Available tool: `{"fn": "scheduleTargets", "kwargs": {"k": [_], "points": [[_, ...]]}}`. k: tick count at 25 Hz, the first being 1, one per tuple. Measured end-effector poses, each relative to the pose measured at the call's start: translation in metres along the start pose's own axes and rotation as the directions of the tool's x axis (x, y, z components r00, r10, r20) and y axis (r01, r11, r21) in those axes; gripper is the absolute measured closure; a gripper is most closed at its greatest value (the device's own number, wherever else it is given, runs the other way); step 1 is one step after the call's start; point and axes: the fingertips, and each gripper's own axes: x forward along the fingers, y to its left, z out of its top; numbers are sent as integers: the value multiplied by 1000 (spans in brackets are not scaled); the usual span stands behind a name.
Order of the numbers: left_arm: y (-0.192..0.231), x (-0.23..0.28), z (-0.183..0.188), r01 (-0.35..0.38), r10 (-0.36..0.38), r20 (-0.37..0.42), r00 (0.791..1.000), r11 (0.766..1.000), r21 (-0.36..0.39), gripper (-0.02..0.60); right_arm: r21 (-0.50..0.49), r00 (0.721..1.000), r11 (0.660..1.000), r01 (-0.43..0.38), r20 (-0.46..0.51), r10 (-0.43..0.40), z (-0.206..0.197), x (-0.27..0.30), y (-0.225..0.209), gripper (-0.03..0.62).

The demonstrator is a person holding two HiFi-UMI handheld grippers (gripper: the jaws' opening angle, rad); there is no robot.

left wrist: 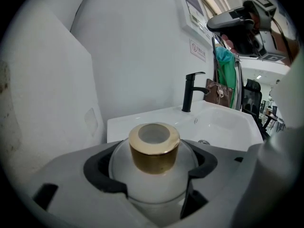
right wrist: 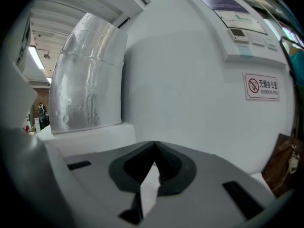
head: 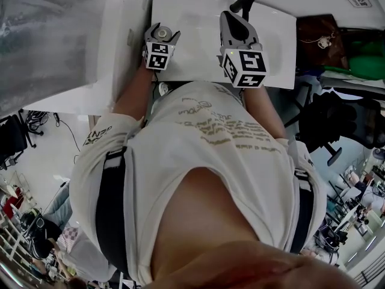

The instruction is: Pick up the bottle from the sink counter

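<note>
Bottle [left wrist: 153, 186] stands upright between the fingers of the left gripper [left wrist: 154, 171], long axis vertical. Its gold cap [left wrist: 154, 148] points up and sits clear above the pads [left wrist: 102, 175]. Both pads lie against the frosted round body, which I read as a grasp. The base is hidden below the fingers.

Room: past the fingertips is a strip of white sink counter [left wrist: 118, 127], then the wall [left wrist: 137, 56] close behind. A white panel [left wrist: 47, 103] stands near, outside the left finger. Outside the right finger the basin [left wrist: 228, 125] lies open, with the black faucet [left wrist: 192, 91] well apart.

Right gripper [right wrist: 153, 175]: fingers clenched together, nothing between them, facing the wall.
</note>
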Motion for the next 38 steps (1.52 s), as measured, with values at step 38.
{"fn": "scheduleTargets", "kwargs": {"k": [38], "points": [[24,-103,190,-220,220,155,963,975,-18,224,83,995,994,-77,77,71,7,39,14,571]]}}
